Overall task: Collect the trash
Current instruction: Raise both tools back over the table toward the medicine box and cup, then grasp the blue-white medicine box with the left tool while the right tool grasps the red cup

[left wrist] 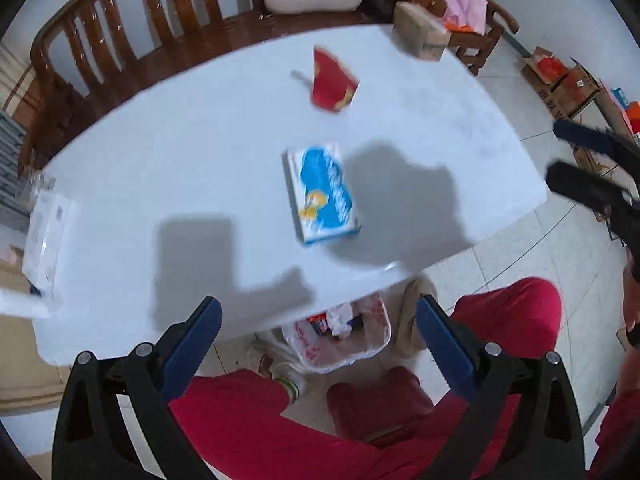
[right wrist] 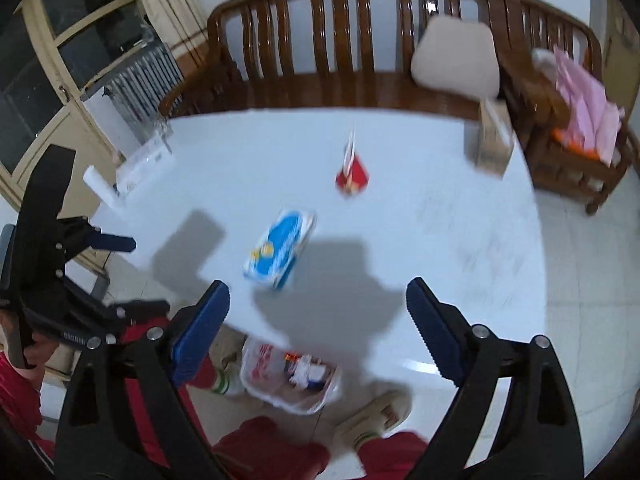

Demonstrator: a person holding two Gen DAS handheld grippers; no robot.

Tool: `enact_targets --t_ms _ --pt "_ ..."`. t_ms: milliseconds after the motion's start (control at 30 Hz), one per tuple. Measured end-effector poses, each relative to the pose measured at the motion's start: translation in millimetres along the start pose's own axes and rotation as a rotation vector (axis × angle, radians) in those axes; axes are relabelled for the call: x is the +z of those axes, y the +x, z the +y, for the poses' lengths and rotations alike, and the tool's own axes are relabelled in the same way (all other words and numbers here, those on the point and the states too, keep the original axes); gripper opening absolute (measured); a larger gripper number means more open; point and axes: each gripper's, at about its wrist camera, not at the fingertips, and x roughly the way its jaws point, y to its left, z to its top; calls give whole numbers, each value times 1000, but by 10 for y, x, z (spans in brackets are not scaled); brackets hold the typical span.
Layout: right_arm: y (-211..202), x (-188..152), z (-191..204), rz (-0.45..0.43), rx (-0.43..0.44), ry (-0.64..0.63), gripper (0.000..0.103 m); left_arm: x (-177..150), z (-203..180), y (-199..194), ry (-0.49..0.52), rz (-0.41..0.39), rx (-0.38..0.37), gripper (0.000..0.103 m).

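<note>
**Blue box lies ahead of both open grippers**

Nearest, below the table edge, a trash bag (left wrist: pixel 340 336) sits on the floor between the person's feet. Above it the left gripper (left wrist: pixel 318 334) and right gripper (right wrist: pixel 318 320) hang over the near edge, jaws wide and empty. Ahead on the white table (left wrist: pixel 160 160) lies the blue box (left wrist: pixel 322 192), flat, its long axis running roughly away from the left jaws and slanted across the right ones. Neither gripper looks clearly nearer, though blur makes that hard to judge. Farther back sits a red carton (left wrist: pixel 332 82).
</note>
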Motion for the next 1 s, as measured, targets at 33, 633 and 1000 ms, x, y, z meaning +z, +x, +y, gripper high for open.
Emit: enact_targets --t_ms 33,633,1000 --pt "-31 127 -15 -9 -4 -16 88 60 -25 -58 10 -13 6 95" --pt "619 1027 -232 23 27 -43 88 691 23 320 -23 -2 -9 95" --pt "1308 1160 -270 103 31 -37 88 823 127 1005 -78 87 -24 95"
